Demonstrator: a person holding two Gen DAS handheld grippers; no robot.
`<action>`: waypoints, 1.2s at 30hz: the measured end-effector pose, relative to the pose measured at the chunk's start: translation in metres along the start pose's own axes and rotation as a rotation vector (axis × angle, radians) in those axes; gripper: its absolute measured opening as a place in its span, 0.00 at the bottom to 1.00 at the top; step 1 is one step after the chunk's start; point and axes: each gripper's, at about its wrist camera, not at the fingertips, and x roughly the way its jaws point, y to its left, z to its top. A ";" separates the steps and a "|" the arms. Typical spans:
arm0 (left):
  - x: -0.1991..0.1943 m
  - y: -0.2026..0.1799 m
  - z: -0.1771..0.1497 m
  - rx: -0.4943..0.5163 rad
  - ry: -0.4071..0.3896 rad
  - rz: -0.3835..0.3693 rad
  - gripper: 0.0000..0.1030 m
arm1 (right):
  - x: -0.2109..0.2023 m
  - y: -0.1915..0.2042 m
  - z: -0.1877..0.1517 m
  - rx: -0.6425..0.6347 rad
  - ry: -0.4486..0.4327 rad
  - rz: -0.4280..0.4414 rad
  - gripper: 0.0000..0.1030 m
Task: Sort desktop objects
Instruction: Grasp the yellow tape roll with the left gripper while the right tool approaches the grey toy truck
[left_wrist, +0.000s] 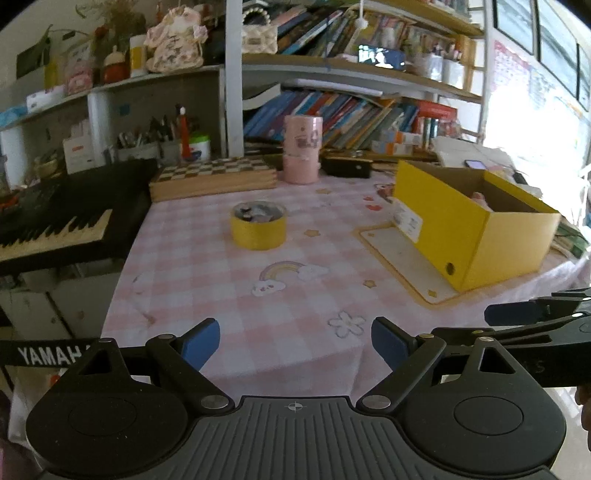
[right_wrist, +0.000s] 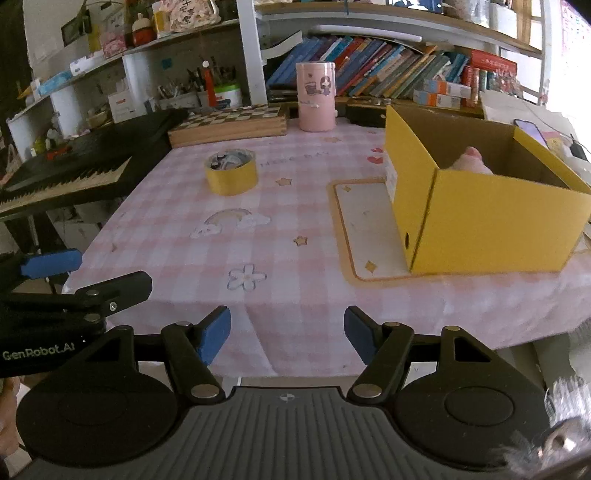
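A yellow tape roll (left_wrist: 258, 228) with small items inside its core sits mid-table; it also shows in the right wrist view (right_wrist: 231, 176). An open yellow cardboard box (left_wrist: 476, 225) stands at the right, also in the right wrist view (right_wrist: 480, 206), with a pink object (right_wrist: 471, 162) inside. A pink cylindrical container (left_wrist: 302, 147) stands at the back, also in the right wrist view (right_wrist: 317, 96). My left gripper (left_wrist: 295, 341) is open and empty over the table's near edge. My right gripper (right_wrist: 287, 334) is open and empty beside it, also over the near edge.
A black keyboard (left_wrist: 55, 221) lies at the left. A wooden chessboard box (left_wrist: 214, 177) and a black case (left_wrist: 347, 168) sit at the back, before shelves of books. A white mat (right_wrist: 369, 229) lies under the box. A phone (right_wrist: 532, 131) lies far right.
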 end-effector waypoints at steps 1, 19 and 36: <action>0.003 0.000 0.001 0.002 0.001 0.003 0.89 | 0.004 -0.001 0.003 0.001 -0.001 0.003 0.65; 0.076 0.018 0.054 0.020 0.014 0.074 0.89 | 0.067 -0.022 0.068 0.010 -0.026 0.039 0.65; 0.159 0.024 0.084 0.134 0.003 0.126 0.89 | 0.115 -0.033 0.121 0.000 -0.066 0.023 0.65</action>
